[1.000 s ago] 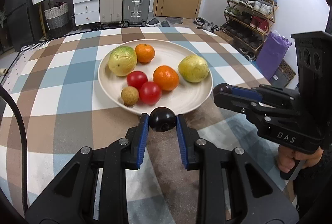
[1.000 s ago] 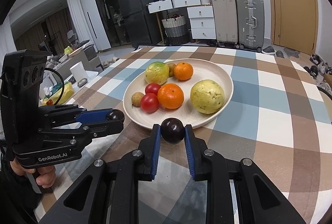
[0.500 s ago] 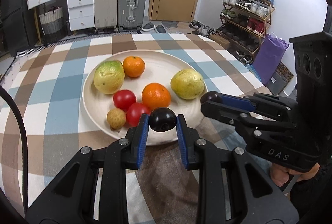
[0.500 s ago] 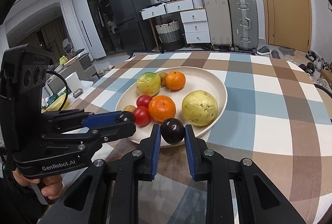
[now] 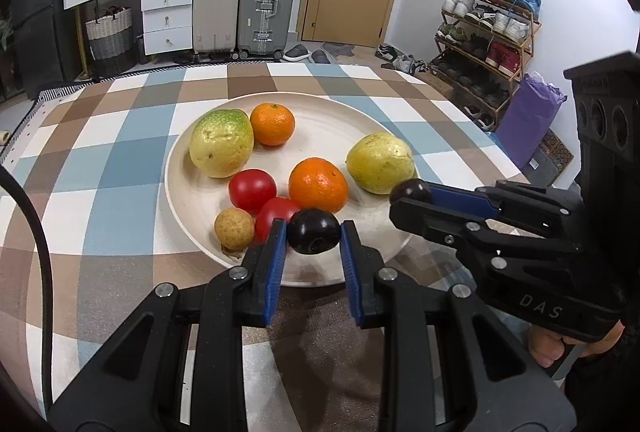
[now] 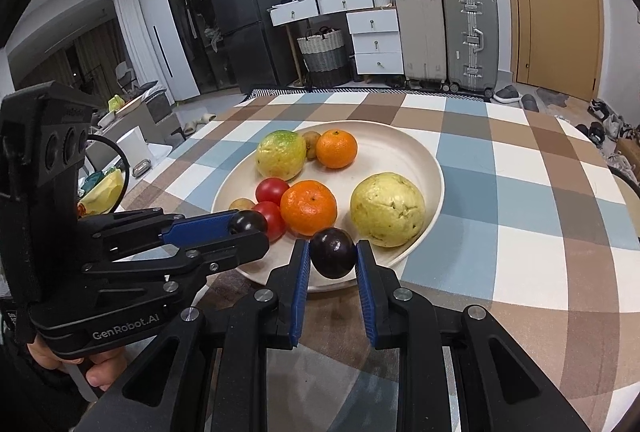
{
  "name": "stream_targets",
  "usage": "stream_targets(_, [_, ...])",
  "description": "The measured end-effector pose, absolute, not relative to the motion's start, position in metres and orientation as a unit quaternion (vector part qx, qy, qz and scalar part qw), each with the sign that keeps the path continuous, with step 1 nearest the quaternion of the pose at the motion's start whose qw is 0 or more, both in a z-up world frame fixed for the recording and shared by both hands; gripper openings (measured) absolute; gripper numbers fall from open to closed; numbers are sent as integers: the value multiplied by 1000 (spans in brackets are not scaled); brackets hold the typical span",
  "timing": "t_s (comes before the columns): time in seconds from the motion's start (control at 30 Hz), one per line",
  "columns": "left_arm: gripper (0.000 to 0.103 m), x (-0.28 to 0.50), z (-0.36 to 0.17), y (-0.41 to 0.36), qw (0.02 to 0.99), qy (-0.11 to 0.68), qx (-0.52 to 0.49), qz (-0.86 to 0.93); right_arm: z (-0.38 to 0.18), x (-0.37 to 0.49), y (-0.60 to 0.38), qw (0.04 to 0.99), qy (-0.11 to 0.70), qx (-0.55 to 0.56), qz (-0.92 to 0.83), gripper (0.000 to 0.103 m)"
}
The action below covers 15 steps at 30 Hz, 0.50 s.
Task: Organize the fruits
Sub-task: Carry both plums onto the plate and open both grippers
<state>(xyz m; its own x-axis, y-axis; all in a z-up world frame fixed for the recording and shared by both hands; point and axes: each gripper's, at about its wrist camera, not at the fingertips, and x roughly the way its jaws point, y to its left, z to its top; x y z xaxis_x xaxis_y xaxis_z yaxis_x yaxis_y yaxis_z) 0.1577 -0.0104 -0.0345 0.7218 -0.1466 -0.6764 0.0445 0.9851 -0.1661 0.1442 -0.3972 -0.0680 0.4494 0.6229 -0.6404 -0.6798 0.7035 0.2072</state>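
Observation:
A cream plate (image 5: 344,128) (image 6: 404,140) on the checked tablecloth holds two guavas (image 5: 221,143), two oranges (image 5: 318,185), two tomatoes (image 5: 252,190) and a small brown fruit (image 5: 234,229). My left gripper (image 5: 313,232) is shut on a dark plum (image 5: 314,231) over the plate's near rim. My right gripper (image 6: 333,254) is shut on another dark plum (image 6: 333,253), also over the near rim. Each gripper shows in the other's view, the right one (image 5: 412,192) and the left one (image 6: 248,224), side by side.
The tablecloth (image 5: 120,168) covers the table around the plate. Suitcases (image 5: 266,4), drawers and a basket stand behind the table. A shoe rack (image 5: 484,28) is at the right, a fridge (image 6: 240,32) at the far left.
Both grippers have moved forward with their plums, from over the tablecloth in front of the plate to over its near rim.

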Motion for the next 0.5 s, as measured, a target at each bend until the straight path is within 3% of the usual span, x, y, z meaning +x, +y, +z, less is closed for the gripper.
stream_targets(0.37, [24,156,-36,-14,928,367,-56,-41,-72,148,-391,850,367,-49,375,24])
stream_targets(0.5, [25,153,-33,-12,929,363,-55,-37,-69,145,-396,856,355,-43,373,37])
